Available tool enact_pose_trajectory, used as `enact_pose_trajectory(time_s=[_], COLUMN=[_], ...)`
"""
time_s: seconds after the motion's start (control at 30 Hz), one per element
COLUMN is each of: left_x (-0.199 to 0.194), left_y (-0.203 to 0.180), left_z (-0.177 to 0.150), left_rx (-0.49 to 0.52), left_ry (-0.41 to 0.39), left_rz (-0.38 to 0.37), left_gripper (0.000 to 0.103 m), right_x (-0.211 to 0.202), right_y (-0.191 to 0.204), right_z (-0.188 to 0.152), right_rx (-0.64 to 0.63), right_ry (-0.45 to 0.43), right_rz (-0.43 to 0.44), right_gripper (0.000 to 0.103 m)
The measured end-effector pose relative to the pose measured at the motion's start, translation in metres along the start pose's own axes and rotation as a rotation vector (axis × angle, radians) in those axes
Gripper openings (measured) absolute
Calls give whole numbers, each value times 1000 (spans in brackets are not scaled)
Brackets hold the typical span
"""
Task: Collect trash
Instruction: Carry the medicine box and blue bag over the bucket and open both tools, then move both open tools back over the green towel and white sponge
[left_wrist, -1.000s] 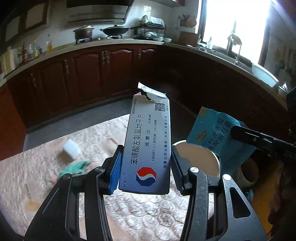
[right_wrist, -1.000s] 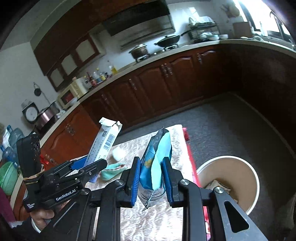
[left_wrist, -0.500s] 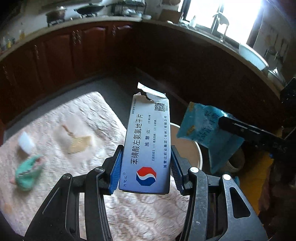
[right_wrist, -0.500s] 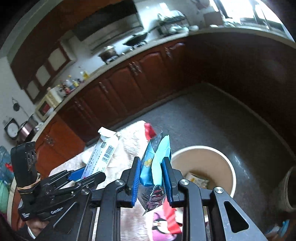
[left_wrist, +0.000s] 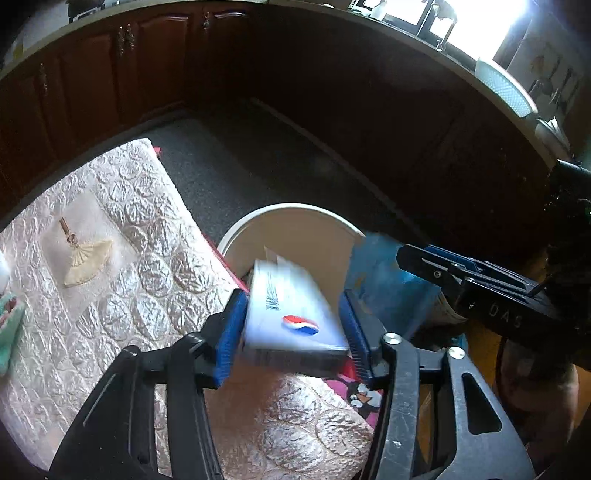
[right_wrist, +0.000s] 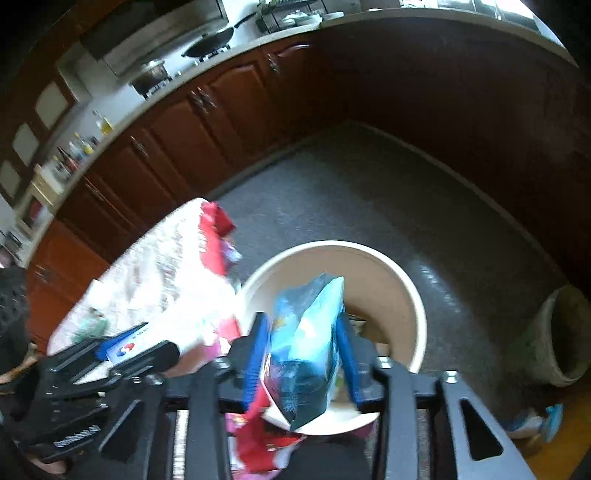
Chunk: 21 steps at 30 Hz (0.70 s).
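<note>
A white and blue medicine box lies tipped forward and blurred between the pads of my left gripper. The jaws are opening and the box is slipping toward the cream round bin just beyond the table's edge. My right gripper hangs over the same bin. Its jaws are opening too, with a light blue snack bag loose between the spread pads. In the left wrist view the bag and the right gripper show over the bin's right rim. Some paper lies in the bin's bottom.
A pale quilted cover lies over the table, with a cream fan-shaped scrap and a green item on it. Red wrapping hangs at the table's edge. Dark wood cabinets ring the grey floor. A grey pot stands right of the bin.
Both grippers came down over the bin and tilted further down. The box went from upright to tipped forward. The right pads spread apart, and the bag now sits loose between them.
</note>
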<state>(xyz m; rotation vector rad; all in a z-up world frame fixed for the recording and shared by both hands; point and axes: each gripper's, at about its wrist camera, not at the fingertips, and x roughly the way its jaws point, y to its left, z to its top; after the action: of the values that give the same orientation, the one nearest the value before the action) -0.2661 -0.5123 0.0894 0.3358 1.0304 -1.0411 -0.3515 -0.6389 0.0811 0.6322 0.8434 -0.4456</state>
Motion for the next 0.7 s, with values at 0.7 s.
enact_pose_trajectory(time_s=[0.7], left_x=[-54], left_y=[28], left_z=[-12], left_rx=[-7], left_ry=[-121], left_rz=[120], left_gripper=[57], right_x=[-14], right_y=[40], right_z=[-3], right_rx=[-44], right_ry=[-41], right_rz=[51], right_gripper=[64])
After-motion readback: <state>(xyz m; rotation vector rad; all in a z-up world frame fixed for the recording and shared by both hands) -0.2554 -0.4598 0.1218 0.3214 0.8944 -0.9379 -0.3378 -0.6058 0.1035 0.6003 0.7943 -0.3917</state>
